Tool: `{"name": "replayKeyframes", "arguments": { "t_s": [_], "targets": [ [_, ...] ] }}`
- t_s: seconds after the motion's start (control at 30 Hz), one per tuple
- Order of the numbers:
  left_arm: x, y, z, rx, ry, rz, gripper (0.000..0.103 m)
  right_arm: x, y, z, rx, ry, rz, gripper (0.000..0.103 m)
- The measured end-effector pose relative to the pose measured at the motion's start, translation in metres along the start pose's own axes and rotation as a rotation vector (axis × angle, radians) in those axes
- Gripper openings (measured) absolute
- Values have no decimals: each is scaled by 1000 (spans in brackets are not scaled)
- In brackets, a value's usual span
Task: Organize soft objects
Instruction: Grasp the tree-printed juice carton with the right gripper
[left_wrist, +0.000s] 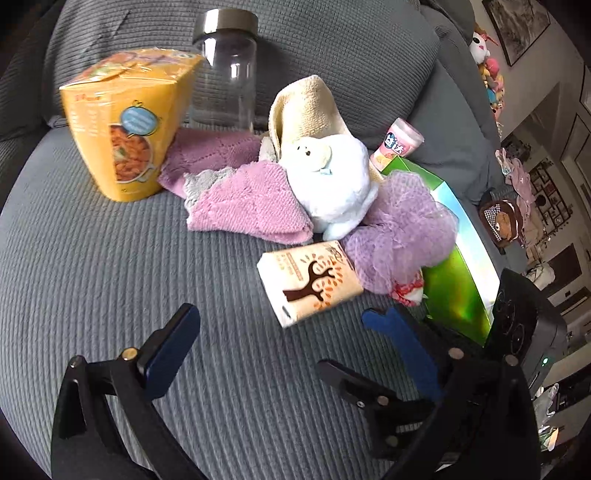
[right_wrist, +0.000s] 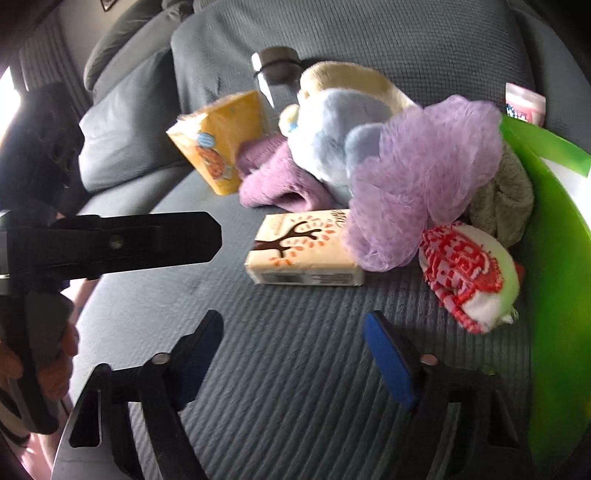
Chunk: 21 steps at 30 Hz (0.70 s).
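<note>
On the ribbed grey sofa (left_wrist: 110, 258), a fluffy white plush toy (left_wrist: 332, 184) lies on a knitted pink cloth (left_wrist: 251, 203), a frilly purple mesh pouf (left_wrist: 402, 229) just beside. Left gripper (left_wrist: 280, 314) and right gripper (right_wrist: 293, 325) gape, empty.

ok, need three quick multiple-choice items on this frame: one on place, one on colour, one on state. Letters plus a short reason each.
1. Where is the white plush toy?
A. on the pink cloth
B. inside the glass jar
C. on the floor

2. What colour is the mesh bath pouf?
A. orange
B. purple
C. black

3. What state is the left tool in?
A. shut on the tissue pack
B. open, holding nothing
C. shut on the jar

Key: 1 A, the toy rests on the cloth; 2 B, its netting is lilac; 3 B, both pads stand apart over bare sofa.
</note>
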<state>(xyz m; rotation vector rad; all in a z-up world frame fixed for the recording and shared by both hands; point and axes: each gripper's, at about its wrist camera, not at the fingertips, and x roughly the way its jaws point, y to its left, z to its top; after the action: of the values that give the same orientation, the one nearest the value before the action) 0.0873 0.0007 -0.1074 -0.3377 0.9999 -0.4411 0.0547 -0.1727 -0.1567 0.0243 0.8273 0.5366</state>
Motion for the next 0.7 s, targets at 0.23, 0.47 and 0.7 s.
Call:
{"name": "replayKeyframes", "arguments": {
  "t_s": [0.23, 0.47, 0.7],
  "targets": [
    [30, 8, 15, -4, 48, -70, 69, 9, -6, 18, -18, -14, -2, 74],
    [34, 23, 6, -68, 55, -90, 46, 15, -6, 22, -41, -4, 2, 50],
    [11, 22, -13, -12, 65, -59, 46, 9, 13, 13, -63, 4, 7, 41]
  ]
}}
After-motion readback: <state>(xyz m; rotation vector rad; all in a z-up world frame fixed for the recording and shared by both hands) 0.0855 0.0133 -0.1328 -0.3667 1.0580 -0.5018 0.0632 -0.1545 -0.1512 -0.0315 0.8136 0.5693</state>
